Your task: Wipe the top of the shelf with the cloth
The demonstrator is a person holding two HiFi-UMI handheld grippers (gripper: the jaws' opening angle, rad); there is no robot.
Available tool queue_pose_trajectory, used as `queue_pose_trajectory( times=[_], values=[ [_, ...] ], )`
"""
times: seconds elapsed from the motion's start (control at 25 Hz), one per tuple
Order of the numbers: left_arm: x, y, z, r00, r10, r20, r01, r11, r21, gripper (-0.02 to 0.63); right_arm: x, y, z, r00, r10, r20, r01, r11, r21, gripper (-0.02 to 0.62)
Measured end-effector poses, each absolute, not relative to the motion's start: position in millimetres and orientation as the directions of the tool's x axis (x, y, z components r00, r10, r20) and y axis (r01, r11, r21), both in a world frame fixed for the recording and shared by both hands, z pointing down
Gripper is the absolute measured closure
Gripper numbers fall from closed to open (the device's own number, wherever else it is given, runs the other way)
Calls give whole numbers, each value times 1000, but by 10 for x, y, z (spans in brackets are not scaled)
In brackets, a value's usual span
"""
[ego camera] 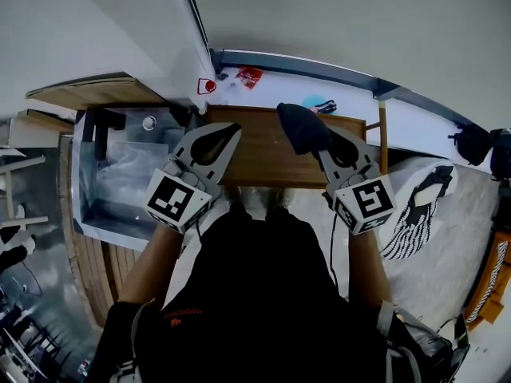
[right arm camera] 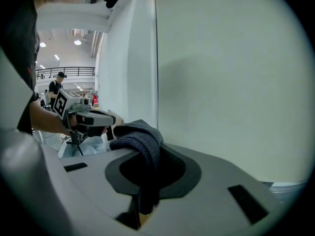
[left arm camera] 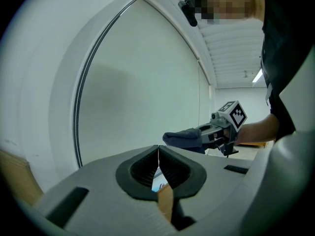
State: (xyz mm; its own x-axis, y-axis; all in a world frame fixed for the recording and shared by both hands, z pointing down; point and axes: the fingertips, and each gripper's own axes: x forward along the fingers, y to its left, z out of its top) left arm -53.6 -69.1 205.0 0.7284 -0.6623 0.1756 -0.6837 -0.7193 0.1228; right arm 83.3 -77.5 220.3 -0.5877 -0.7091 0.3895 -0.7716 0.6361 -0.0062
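Right hand-held gripper (ego camera: 319,144): jaws clamped on the cloth (ego camera: 302,126), a dark, thick fabric. In the right gripper view it bunches over the jaw tips and hangs down through the gap between them. Left hand-held gripper (ego camera: 226,134): jaws pressed together with nothing held; only a thin seam shows between the pads in the left gripper view. The shelf top (ego camera: 263,158) is a wooden board directly ahead of the person and set against the wall, with its long axis running left to right across the head view. Both tools sit over the board, the left over its left part and the right over its right part, both pointing toward the wall. The cloth lies over the far right part of the board, near the back edge. Contact between cloth and wood cannot be confirmed. Each gripper view shows the other tool against bare wall with no board beneath it, which suggests the cloth is raised above the wood. Judgement: the right hand is the working hand. The cloth needs to go down onto the wood, and the unwiped run then lies to its left, along the board's length and toward the left tool, which would need to clear that path.
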Motion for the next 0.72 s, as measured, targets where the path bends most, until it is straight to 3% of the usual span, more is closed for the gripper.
queue_pose_trajectory(
  times=[0.72],
  values=[
    [-441, -707, 2048, 726, -666, 170, -686, -718, 120, 583, 855, -795, 2259, -594, -696, 404, -763, 646, -8, 555]
  ],
)
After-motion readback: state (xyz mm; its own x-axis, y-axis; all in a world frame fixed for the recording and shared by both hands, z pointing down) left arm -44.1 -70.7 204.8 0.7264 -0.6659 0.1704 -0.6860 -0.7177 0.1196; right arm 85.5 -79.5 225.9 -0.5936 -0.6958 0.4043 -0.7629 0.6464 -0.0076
